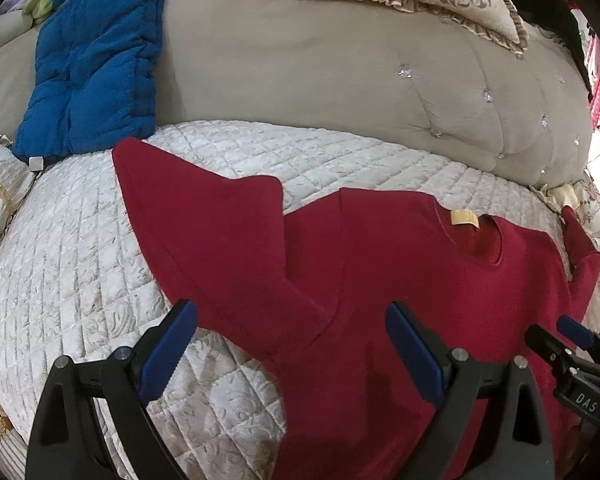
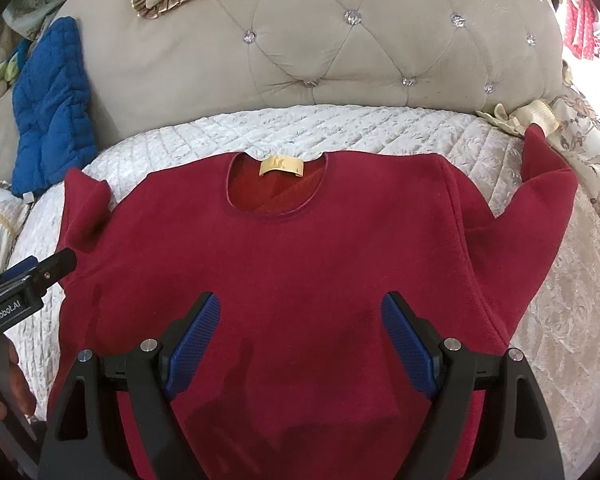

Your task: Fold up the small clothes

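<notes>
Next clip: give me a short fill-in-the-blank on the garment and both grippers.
1. The red fleece sweater lies on a white quilted ___.
2. The yellow label sits inside the ___.
3. The left gripper and right gripper both have their jaws ___.

Missing words: cover; neckline; open

The left tool (image 1: 290,344) hangs with its blue-padded fingers (image 1: 168,350) spread wide, gripping nothing. The right tool (image 2: 300,340) is likewise agape and empty, close beside it. A hand (image 2: 4,384) grips the left tool's handle.

red sweater (image 2: 300,248) spread flat, unfolded
</notes>
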A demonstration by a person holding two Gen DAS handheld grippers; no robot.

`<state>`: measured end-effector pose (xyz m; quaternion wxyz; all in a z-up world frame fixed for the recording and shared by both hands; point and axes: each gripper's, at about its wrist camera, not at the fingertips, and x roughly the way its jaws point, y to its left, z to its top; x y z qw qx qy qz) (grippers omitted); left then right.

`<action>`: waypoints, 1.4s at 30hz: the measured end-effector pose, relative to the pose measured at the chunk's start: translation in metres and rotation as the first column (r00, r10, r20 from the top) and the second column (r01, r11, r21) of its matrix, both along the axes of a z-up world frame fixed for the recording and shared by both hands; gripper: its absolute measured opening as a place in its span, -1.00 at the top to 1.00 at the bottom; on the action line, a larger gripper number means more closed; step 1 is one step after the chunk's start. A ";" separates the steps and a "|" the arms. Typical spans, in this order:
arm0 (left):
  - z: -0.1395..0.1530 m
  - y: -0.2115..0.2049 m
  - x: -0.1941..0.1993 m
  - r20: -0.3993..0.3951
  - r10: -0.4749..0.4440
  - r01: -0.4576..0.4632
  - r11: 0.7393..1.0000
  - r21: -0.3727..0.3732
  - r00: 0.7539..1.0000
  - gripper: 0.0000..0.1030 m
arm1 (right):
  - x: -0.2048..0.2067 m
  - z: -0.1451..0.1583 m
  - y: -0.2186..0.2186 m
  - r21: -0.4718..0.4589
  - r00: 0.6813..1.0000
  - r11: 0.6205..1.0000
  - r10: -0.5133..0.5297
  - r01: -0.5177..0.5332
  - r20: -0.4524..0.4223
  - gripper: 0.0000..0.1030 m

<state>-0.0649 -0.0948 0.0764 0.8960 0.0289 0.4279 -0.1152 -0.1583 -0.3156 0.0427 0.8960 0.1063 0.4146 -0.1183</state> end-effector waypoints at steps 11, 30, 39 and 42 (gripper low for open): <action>0.002 0.023 0.016 -0.019 0.037 -0.038 0.999 -0.027 0.999 -0.89 | 0.009 -0.005 0.005 0.002 1.000 1.000 0.009 -0.009 -0.013 -0.27; -0.051 0.174 0.204 -0.152 0.448 -0.466 0.878 -0.109 0.881 -0.44 | 0.028 -0.009 0.024 0.022 0.994 0.994 0.110 -0.109 -0.013 -0.27; -0.041 0.163 0.225 -0.109 0.358 -0.372 0.916 -0.150 0.927 0.86 | 0.028 -0.013 0.017 0.018 0.995 0.996 0.093 -0.093 -0.026 -0.27; -0.006 0.174 0.211 -0.051 0.327 -0.330 0.923 -0.198 0.944 0.86 | 0.027 -0.011 0.015 0.025 0.996 0.996 0.088 -0.088 -0.020 -0.27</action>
